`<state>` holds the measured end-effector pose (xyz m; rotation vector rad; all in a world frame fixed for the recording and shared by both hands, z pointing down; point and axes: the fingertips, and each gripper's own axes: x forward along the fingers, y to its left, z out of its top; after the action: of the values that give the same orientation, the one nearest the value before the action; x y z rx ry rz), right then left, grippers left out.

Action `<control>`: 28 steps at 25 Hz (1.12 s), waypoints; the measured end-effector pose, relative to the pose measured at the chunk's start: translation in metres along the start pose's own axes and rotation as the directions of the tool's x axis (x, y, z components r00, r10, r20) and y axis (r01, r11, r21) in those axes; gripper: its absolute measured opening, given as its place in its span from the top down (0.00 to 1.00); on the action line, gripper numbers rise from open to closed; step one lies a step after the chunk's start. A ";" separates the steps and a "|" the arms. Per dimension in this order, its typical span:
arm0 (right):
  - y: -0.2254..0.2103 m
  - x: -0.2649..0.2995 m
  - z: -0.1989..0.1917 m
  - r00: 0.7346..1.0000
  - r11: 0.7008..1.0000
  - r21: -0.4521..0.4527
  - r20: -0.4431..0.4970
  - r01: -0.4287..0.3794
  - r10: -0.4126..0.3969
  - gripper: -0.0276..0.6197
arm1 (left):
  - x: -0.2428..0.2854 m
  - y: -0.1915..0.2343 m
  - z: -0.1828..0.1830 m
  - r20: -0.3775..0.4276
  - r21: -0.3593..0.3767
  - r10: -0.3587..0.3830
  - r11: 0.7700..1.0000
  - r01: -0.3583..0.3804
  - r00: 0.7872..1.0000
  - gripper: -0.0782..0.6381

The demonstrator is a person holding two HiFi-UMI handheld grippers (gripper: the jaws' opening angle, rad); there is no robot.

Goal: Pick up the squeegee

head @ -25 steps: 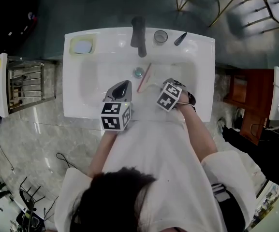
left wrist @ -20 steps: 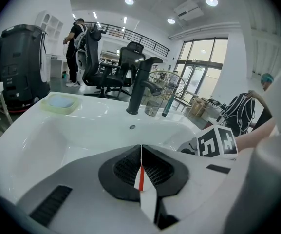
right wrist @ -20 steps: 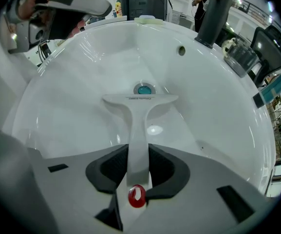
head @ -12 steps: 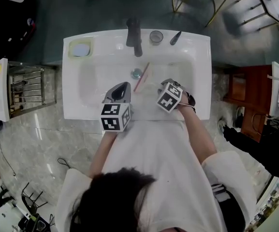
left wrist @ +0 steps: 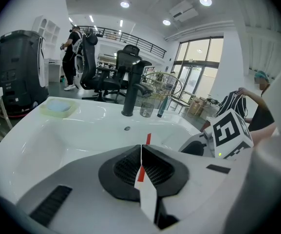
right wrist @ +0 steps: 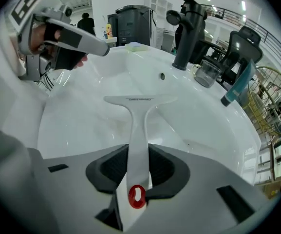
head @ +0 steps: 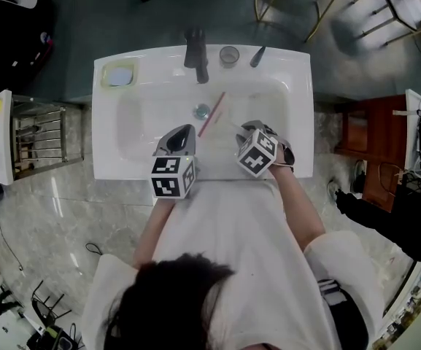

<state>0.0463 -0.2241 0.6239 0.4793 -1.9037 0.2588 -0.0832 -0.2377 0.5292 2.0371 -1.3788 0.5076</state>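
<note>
One squeegee (right wrist: 139, 130) is the thing to fetch. The right tongs (right wrist: 138, 157) pinch its white handle just above the red ring, with the blade pointing out over the basin near the front right edge of the sink (head: 108, 144). Over the past second these tongs have come up a little with it. The blade now looks clear of the basin floor, so the pick-up seems all but done.

The left tongs (left wrist: 141, 152) have barely stirred. They are pressed together on nothing and hang over the front edge, left of the middle.

Counted:
- two tongs
- one squeegee
- one black tap (head: 195, 53) at the back edge
- one glass (head: 229, 55) and one dark tube (head: 257, 56) beside the tap
- one soap dish (head: 119, 74) in the back left corner
- one red stick (head: 211, 113) lying in the basin by the drain
</note>
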 end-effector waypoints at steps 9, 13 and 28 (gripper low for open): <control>-0.002 -0.031 0.014 0.993 0.996 0.073 0.104 0.051 -0.059 0.77 | -0.005 -0.008 0.000 0.024 0.011 -0.003 1.000 0.003 1.000 0.85; -0.003 -0.045 0.019 0.986 0.992 0.101 0.145 0.072 -0.086 0.77 | -0.008 -0.012 0.000 0.036 0.017 -0.007 1.000 0.007 0.999 0.85; -0.004 -0.111 0.027 0.888 0.952 0.248 0.376 0.180 -0.266 0.77 | -0.021 -0.008 -0.006 0.094 -0.083 0.006 0.997 0.002 0.996 0.85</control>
<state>0.0611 -0.2158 0.5107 0.9502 -2.2100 0.2161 -0.0837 -0.2167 0.5182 2.0148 -1.4324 0.3529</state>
